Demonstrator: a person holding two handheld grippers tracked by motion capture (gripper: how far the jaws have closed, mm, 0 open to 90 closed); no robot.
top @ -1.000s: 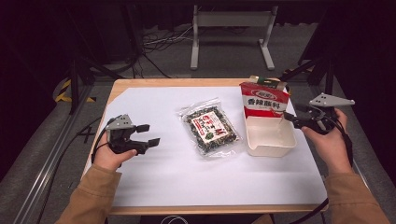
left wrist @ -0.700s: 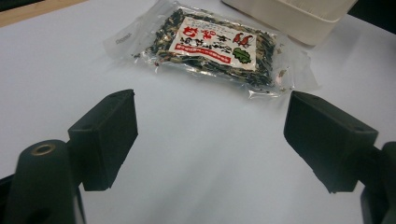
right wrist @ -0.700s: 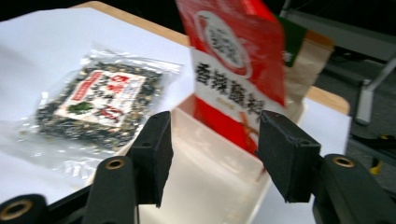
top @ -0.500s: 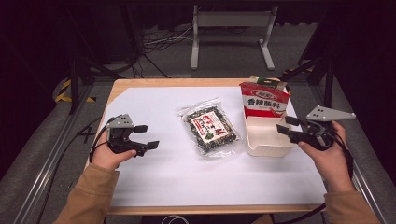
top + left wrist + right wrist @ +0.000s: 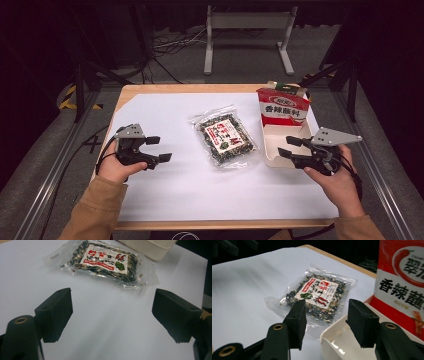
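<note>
lying flat mid-table, the clear seaweed snack packet [image 5: 226, 139] runs its long axis diagonally between both empty, open grippers, with the right gripper [image 5: 289, 147], jaws just narrowed over the white tray [image 5: 270, 159], nearer than the left gripper [image 5: 159, 148].

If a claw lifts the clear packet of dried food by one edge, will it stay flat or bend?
The clear packet will probably bend and sag: it is a thin plastic film bag lying flat, with loose dried pieces inside. It looks light for its size. The glossy film may slip between the pads, and its contents may shift toward the lower end.
</note>
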